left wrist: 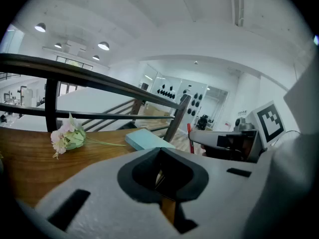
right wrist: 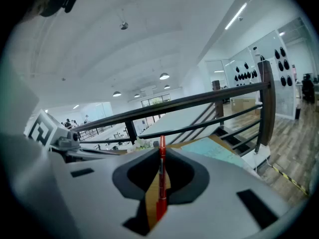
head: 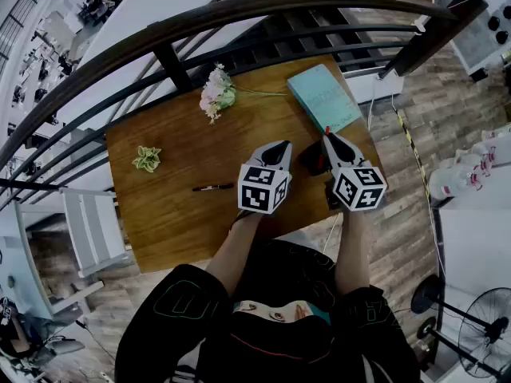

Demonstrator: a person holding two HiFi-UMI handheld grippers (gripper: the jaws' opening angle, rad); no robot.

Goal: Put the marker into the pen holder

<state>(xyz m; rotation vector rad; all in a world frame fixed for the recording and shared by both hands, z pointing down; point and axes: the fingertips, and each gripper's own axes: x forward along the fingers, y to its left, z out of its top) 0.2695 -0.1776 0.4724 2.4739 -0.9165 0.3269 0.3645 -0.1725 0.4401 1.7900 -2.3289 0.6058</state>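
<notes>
While the right gripper (right wrist: 160, 152) pinches the thin red marker (right wrist: 161, 180) tight, the marker pokes up past its tips. The left gripper (left wrist: 160, 153) is closed on nothing. A dark round pot (head: 310, 159), likely the pen holder, sits just left of the right gripper, between the two. To do this well, line the marker up straight over the pot's mouth. Then go down slowly and let go only once its end is inside.
</notes>
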